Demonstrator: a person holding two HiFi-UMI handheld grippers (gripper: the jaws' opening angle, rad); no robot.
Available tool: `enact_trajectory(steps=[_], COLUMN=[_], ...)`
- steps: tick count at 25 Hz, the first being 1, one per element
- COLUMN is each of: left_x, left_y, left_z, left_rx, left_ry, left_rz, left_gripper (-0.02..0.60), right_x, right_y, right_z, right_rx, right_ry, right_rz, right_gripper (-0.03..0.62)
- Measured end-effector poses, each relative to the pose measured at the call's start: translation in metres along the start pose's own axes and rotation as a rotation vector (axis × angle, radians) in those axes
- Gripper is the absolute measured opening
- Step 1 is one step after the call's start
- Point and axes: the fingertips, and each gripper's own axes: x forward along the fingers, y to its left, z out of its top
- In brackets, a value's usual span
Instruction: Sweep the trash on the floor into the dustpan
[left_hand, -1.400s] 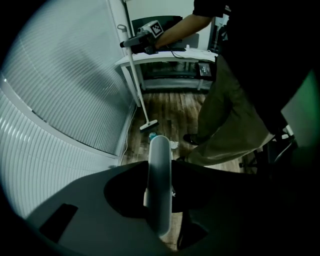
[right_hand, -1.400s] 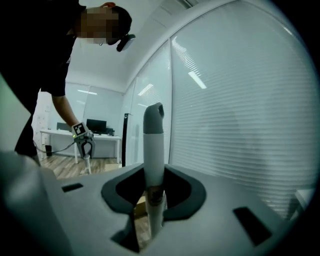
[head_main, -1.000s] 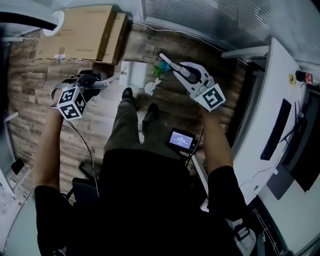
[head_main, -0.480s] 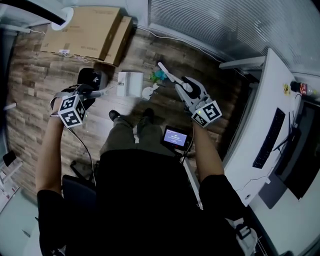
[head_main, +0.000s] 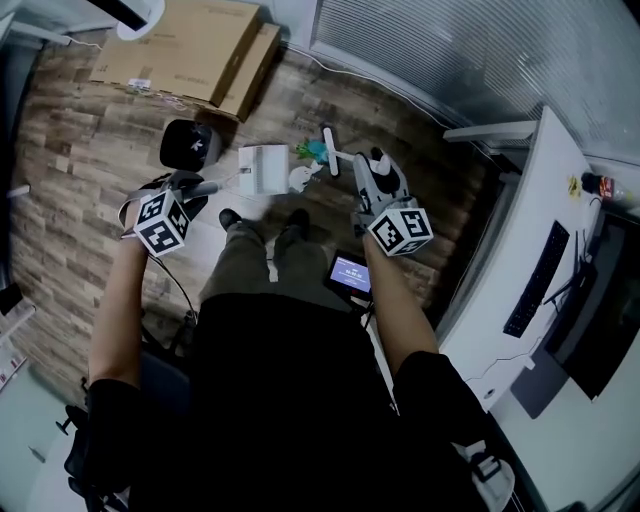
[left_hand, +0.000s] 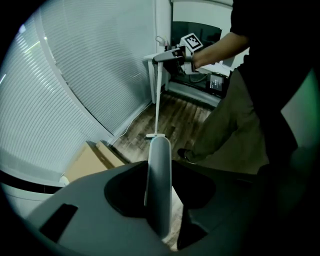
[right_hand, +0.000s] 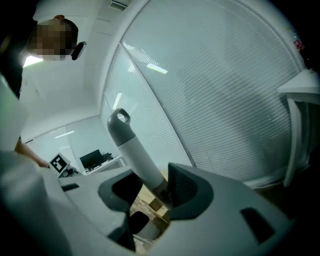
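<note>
L gripper (left_hand: 160, 189) clamps, jaws part-open, on dustpan handle (left_hand: 159, 155); R gripper (right_hand: 152, 187) is closed on broom handle (right_hand: 131, 145). Paper wad (head_main: 298, 179) & green scrap (head_main: 315, 151) lie on floor (head_main: 90, 170) just beside dustpan (head_main: 262, 168), w/ broom head (head_main: 327, 150) on their far side from the dustpan. Looks like nothing's swept in yet, so the whole sweep is left.

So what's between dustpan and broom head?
Head view: a white trash scrap by the dustpan, a green trash scrap by the broom head.

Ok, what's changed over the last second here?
The right gripper has rolled and pulled in toward the person, bringing the broom more upright beside the trash. The left gripper drew back slightly with the dustpan. Both grips unchanged; trash not yet in the pan.
</note>
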Motion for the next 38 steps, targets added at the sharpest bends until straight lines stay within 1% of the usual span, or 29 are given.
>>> enact_trajectory(steps=[3, 8, 12, 16, 20, 23, 27, 31, 38], left_x=[0.001, 0.001, 0.001, 0.001, 0.001, 0.001, 0.001, -0.002, -0.004], left_y=[-0.003, -0.005, -0.009, -0.014, -0.019, -0.024, -0.029, -0.029, -0.021], left_z=[0.003, 0.005, 0.004, 0.005, 0.005, 0.004, 0.002, -0.006, -0.015], left_rx=[-0.008, -0.02, -0.031, -0.032, -0.031, -0.045, -0.127, -0.132, -0.13], left_ry=[-0.036, -0.064, -0.076, -0.083, -0.097, -0.106, -0.148, -0.139, -0.106], left_rz=[-0.003, -0.008, -0.009, -0.01, -0.012, -0.017, -0.032, -0.019, 0.028], left_gripper=[0.126, 0.126, 0.126, 0.126, 0.126, 0.126, 0.121, 0.121, 0.123], right_x=[0.001, -0.003, 0.007, 0.015, 0.022, 0.024, 0.028, 0.024, 0.009], right_y=[0.01, 0.026, 0.049, 0.068, 0.085, 0.085, 0.089, 0.099, 0.1], right_z=[-0.006, -0.015, -0.026, -0.035, -0.027, -0.019, -0.012, 0.01, 0.049], right_rx=[0.05, 0.161, 0.246, 0.331, 0.353, 0.39, 0.354, 0.285, 0.238], right_ry=[-0.02, -0.092, -0.138, -0.185, -0.238, -0.274, -0.263, -0.278, -0.311], right_rz=[-0.054, -0.139, -0.169, -0.157, -0.1, -0.074, -0.009, 0.048, 0.076], right_gripper=[0.152, 0.16, 0.163, 0.166, 0.173, 0.175, 0.172, 0.17, 0.169])
